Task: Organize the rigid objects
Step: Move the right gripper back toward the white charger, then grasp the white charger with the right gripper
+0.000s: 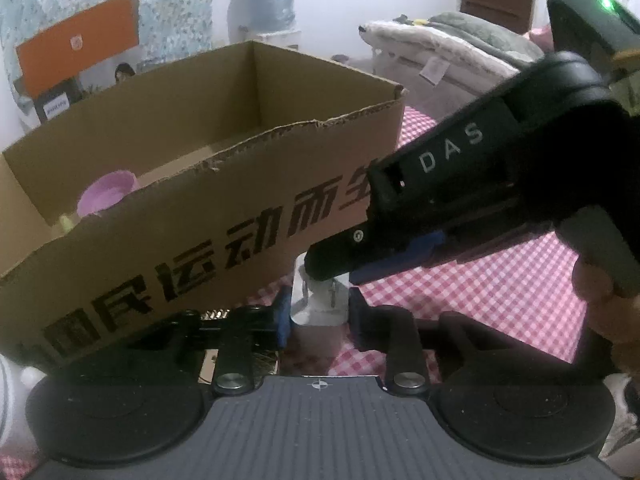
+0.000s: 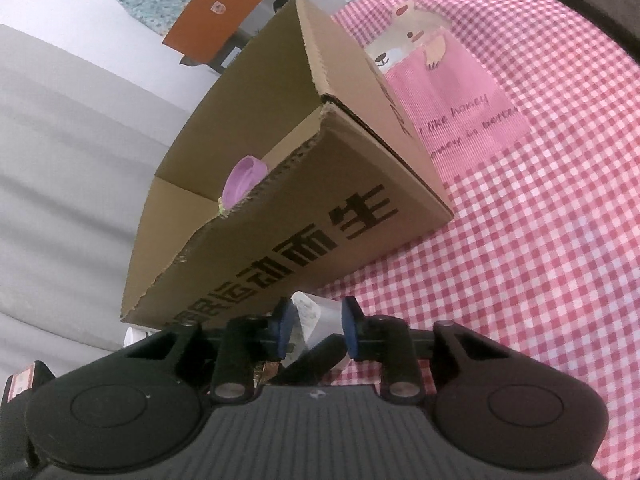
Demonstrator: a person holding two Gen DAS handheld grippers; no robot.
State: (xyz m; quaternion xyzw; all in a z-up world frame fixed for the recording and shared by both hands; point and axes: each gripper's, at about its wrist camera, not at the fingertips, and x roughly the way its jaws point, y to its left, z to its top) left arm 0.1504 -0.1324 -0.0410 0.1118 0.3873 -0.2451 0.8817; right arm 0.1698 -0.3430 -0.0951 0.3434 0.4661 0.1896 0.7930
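- The left tool (image 1: 318,312) is closed on a small white box (image 1: 318,300), its blue pads pressed on the box's two sides; the box sits low on the pink checked cloth (image 1: 500,280), right at the foot of the cardboard box (image 1: 200,200).
- The right tool (image 2: 316,324) also has its jaws closed in on the same white box (image 2: 316,312), from another angle, with the pads at its sides. In the left wrist view its black tip lies over the top of the white box.
- Two tools on one small thing is the main risk, I judge: if the hands pull in different directions, the white box may twist out of one grip, get crushed, or drop.
- The tools sit very near each other. Lifting without clearing one away first could knock them together and jolt the grip.
- The cardboard box wall stands just beside the white box, with a torn, ragged upper edge. A lift that is too low or too close could catch that edge, or push the cardboard box along the cloth.
- A purple cup (image 1: 106,194) already lies inside the cardboard box near the front wall. Dropping the white box in there carelessly could hit it.
- How heavy or sturdy the white box is cannot be told.
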